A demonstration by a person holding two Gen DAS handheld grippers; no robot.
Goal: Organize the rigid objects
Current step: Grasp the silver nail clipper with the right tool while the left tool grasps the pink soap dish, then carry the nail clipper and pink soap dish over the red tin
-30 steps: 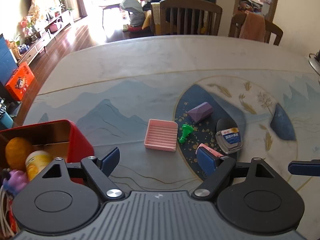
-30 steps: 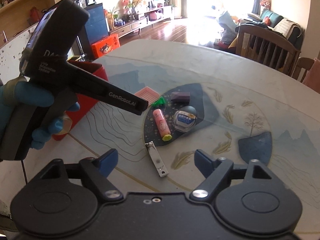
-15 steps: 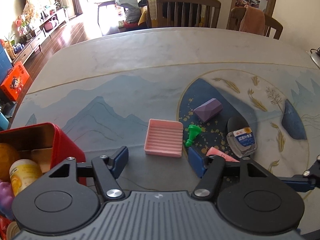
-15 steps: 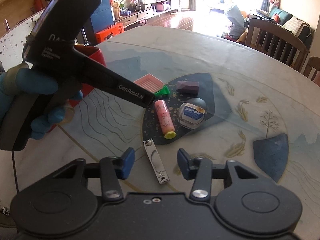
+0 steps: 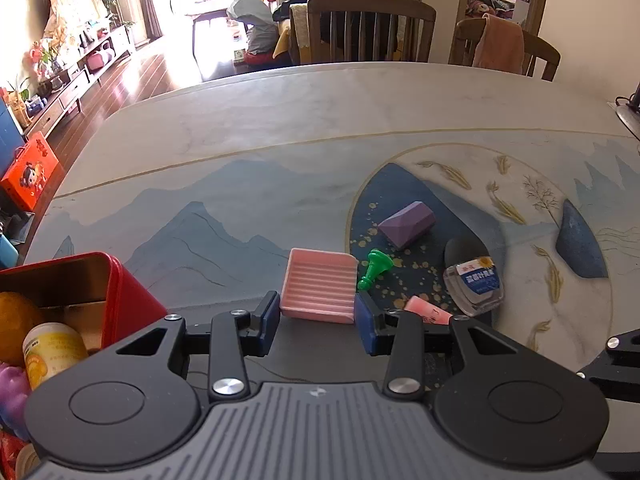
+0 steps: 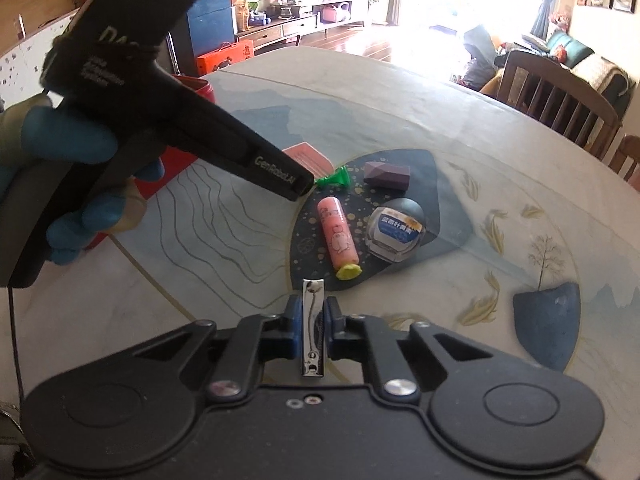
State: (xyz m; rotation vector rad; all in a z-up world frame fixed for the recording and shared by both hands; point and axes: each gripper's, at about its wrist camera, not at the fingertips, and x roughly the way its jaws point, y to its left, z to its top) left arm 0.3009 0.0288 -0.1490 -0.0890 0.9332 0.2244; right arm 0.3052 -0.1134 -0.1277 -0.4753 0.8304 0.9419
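Observation:
My left gripper (image 5: pixel 317 320) is shut on the near edge of a pink ribbed soap tray (image 5: pixel 320 286) on the table. My right gripper (image 6: pixel 312 322) is shut on a silver nail clipper (image 6: pixel 312 330) lying on the table. Beyond lie a green chess pawn (image 5: pixel 374 269), a purple faceted block (image 5: pixel 408 220), a pink tube with a yellow cap (image 6: pixel 338 236) and a small clear bottle with a blue label (image 6: pixel 396 234). The left gripper's black body (image 6: pixel 160 128) and the gloved hand fill the left of the right wrist view.
A red tin box (image 5: pixel 116 300) at the left holds an orange ball, a yellow-labelled bottle and a purple toy. Wooden chairs (image 5: pixel 370 28) stand at the table's far edge. The painted tabletop (image 5: pixel 280 140) stretches beyond the objects.
Both grippers moved forward and closed: the left onto the pink tray, the right onto the nail clipper.

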